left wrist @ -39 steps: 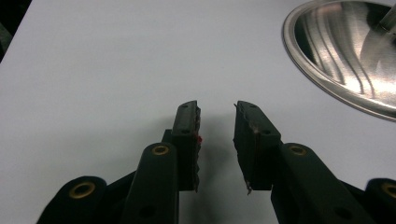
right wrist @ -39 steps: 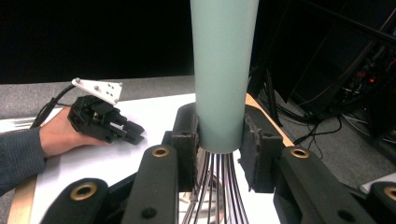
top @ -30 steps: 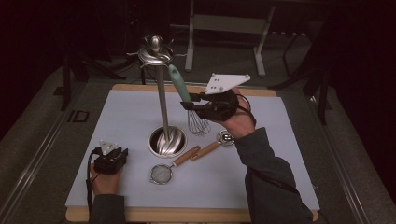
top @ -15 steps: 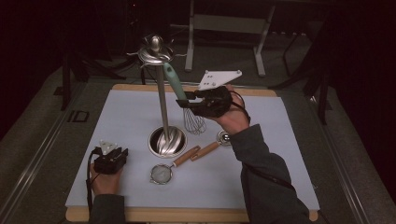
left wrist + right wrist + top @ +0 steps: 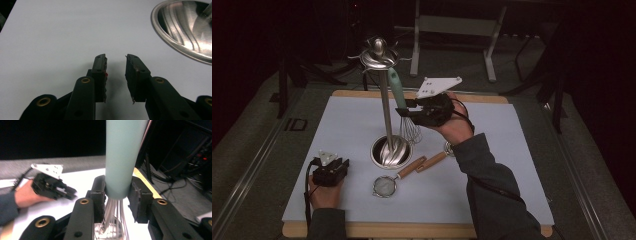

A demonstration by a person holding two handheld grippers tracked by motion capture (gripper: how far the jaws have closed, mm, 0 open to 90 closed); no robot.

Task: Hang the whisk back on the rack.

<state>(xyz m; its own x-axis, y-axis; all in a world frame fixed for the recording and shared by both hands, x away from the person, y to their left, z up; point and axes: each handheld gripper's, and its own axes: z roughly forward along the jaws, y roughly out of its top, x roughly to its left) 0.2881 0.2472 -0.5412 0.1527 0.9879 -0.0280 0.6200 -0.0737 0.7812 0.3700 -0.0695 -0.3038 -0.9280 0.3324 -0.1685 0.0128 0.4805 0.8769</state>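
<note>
Right gripper (image 5: pixel 116 192): pads clamped on the foot of the whisk's (image 5: pixel 404 112) mint handle, wires fanning out below the fingers; the jaws have just been opening a little, handle between them.
Whisk axis: near upright, handle top leaning toward the hook crown of the steel stand (image 5: pixel 384 107) — whether it hangs there yet is hard to tell.
Since a second ago: handle stands steeper, closer to the pole.
Left gripper (image 5: pixel 116 75): fingers apart, nothing between, resting on the white mat (image 5: pixel 50 37) — stand's base to their right.
</note>
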